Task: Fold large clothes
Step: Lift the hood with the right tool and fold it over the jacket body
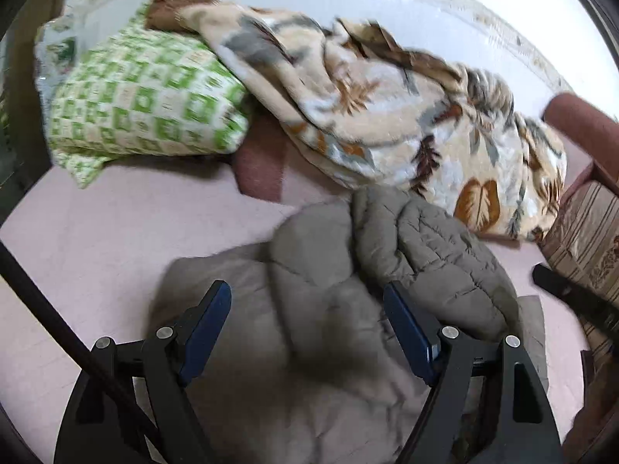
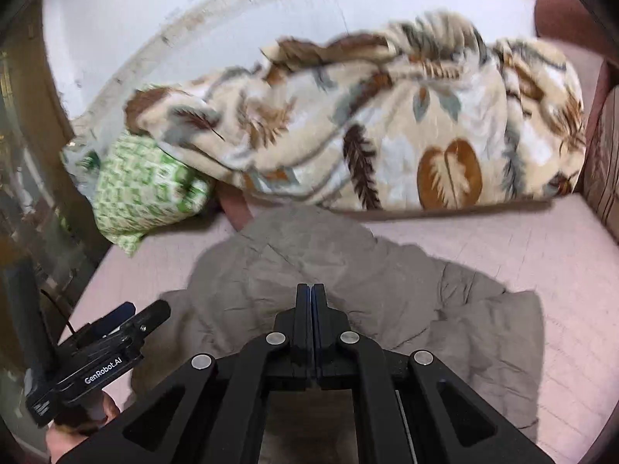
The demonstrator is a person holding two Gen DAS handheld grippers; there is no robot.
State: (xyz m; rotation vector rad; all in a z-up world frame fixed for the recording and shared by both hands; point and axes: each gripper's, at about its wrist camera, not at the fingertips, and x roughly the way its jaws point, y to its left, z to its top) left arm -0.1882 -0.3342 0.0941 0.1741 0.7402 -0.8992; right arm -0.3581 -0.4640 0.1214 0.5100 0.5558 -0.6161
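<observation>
- Jacket (image 1: 387, 255): grey-brown, quilted, puffy. Lies crumpled on the pink bed sheet (image 1: 96, 239), near the front edge of the bed. One part is bunched up into a ridge in the left wrist view; in the right wrist view it spreads flatter, with a lobe out to the right.
- Left gripper (image 1: 307, 309): jaws wide, blue pads visible, nothing pressed between them. It hangs over the jacket, the fabric showing in the gap; contact cannot be told from the blur.
- Right gripper (image 2: 311, 294): jaws fully together, pads meeting along a thin line. No cloth seen pinched between them. It points down at the middle of the jacket.
- Left gripper also shows in the right wrist view at lower left, held by a hand (image 2: 77, 425), beside the jacket's left edge.
- Blanket (image 1: 387, 108): beige with brown and grey leaf print, heaped along the back of the bed against the white wall (image 1: 387, 4), just behind the jacket.
- Pillow (image 1: 143, 100): green and white check, at left, its right end partly under the blanket.
- Both views are motion-blurred.
</observation>
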